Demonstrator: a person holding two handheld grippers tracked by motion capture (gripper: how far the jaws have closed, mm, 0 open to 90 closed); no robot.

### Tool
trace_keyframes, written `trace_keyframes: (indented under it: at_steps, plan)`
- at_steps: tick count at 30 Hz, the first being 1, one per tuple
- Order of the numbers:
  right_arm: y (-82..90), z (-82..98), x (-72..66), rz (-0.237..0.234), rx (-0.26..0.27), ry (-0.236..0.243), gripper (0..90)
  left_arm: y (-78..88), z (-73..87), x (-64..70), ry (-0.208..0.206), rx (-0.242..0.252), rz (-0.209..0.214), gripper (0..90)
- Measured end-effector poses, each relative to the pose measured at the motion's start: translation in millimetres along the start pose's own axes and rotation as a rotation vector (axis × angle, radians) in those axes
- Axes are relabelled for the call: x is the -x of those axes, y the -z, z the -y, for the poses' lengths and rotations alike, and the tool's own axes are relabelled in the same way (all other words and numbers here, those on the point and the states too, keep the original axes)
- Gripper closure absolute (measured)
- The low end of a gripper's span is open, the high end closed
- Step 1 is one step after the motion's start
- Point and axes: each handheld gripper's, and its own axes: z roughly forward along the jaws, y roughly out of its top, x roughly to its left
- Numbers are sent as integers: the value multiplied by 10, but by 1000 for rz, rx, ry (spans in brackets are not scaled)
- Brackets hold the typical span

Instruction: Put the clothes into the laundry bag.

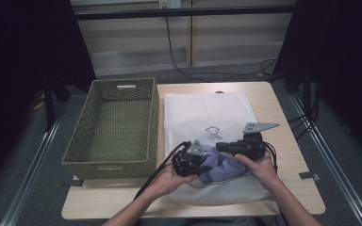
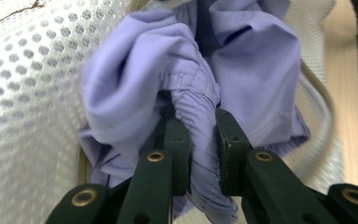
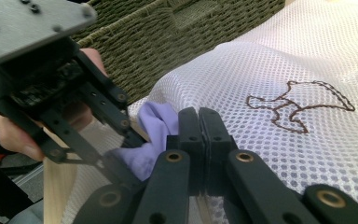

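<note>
A white mesh laundry bag lies flat on the wooden counter, its mouth turned toward the person at six o'clock, and a lavender garment bunches at that opening, partly inside the mesh and partly spilling out. The left tool is clenched on a gathered fold of the lavender garment, with the stitched hem pinched between its pads; gripping a bunched fold rather than a single layer probably gives it enough cloth to pull or push without slipping. The right tool is clamped tight, its jaws pressed together over what looks like the bag's mesh edge at the mouth, though what exactly sits between them I cannot tell. That hold seems meant to pin the bag and keep the opening steady while the other hand works the cloth. In the high view the left tool sits at about nine o'clock of the garment and the right tool at about one o'clock, so the two bracket the opening. A woven green basket stands empty just beside the bag at nine o'clock, near at hand, likely as the place for laundry.
</note>
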Motion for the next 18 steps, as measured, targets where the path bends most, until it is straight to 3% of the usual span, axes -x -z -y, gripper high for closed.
trace_keyframes:
  at_steps: [6, 8, 9, 10, 16, 18]
  plan:
    - [14, -2, -16, -3, 5, 6, 897, -193, 95, -82, 31, -34, -7, 780]
    - [16, -5, -25, -2, 7, 8, 897, -230, 111, -95, 35, -28, -5, 779]
    - [18, -6, -28, -2, 7, 10, 897, -243, 111, -84, 55, -20, -9, 779]
    - [20, -7, -31, -2, 9, 11, 897, -248, 111, -94, 32, -31, -15, 779]
    - [68, -29, -63, -5, 22, 18, 897, -281, 122, -76, 52, -38, -25, 779]
    - [85, -29, -79, -6, 23, 26, 897, -282, 117, -78, 30, -58, -27, 779]
